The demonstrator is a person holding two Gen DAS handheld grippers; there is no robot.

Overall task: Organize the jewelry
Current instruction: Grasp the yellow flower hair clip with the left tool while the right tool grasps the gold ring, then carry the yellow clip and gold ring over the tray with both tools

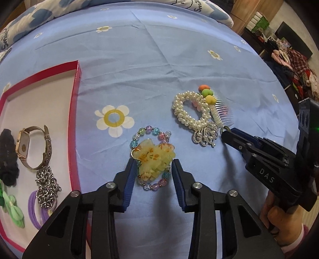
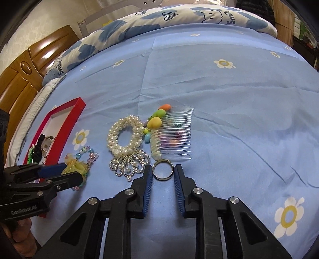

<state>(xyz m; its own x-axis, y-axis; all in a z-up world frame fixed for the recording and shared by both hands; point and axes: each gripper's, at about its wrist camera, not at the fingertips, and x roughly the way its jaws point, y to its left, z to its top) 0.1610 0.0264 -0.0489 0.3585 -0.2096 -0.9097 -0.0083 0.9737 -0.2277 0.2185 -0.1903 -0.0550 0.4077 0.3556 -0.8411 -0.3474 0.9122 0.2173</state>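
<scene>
My left gripper [image 1: 153, 161] is open, its fingers either side of a yellow flower hair claw [image 1: 154, 159] lying on a pastel bead bracelet [image 1: 151, 157]. My right gripper [image 2: 163, 169] is open around a silver ring [image 2: 162, 169] on the blue sheet; it also shows in the left wrist view [image 1: 227, 132]. A pearl scrunchie with a silver brooch [image 2: 125, 143] and a clear hair comb with coloured beads [image 2: 175, 135] lie just beyond the ring. The red-rimmed tray [image 1: 73, 111] at left holds a gold watch [image 1: 32, 147], a chain [image 1: 46, 185] and hair ties.
The blue flowered bed sheet [image 2: 229, 111] stretches wide to the right and back. A cloud-print duvet [image 2: 179, 16] lies along the far edge. A wooden headboard [image 2: 24, 67] stands at left. Clutter and clothes [image 1: 295, 65] lie off the bed at right.
</scene>
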